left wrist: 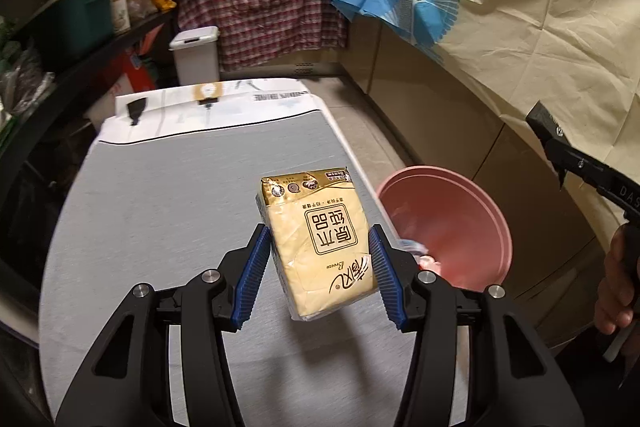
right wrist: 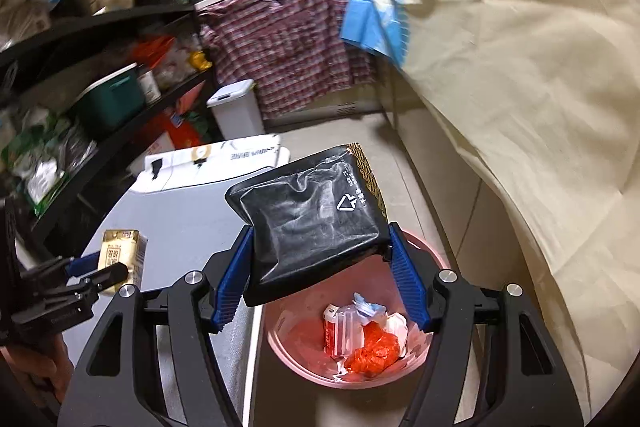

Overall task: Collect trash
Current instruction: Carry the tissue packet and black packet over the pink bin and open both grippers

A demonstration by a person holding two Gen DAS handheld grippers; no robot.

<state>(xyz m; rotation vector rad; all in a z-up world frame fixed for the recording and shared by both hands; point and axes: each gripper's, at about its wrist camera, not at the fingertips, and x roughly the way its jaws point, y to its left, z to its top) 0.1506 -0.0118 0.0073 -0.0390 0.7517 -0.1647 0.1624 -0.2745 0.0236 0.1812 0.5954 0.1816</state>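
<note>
A black foil pouch [right wrist: 316, 219] hangs over the pink bin [right wrist: 416, 367] just off the table's right edge [right wrist: 256, 323], pinched between the right gripper [right wrist: 320, 275] pads; let go too soon or off-centre, it could catch the rim and fall to the floor, since the pouch is wide against the bin's mouth. The bin already holds red and white wrappers [right wrist: 364, 331]. The left gripper [left wrist: 320, 275], its jaws clamped on a yellow tissue pack [left wrist: 316, 243], holds it above the grey table [left wrist: 160, 195] near that same right edge, beside the bin; the tilted pack, gripped low, could slip before it clears the edge.
</note>
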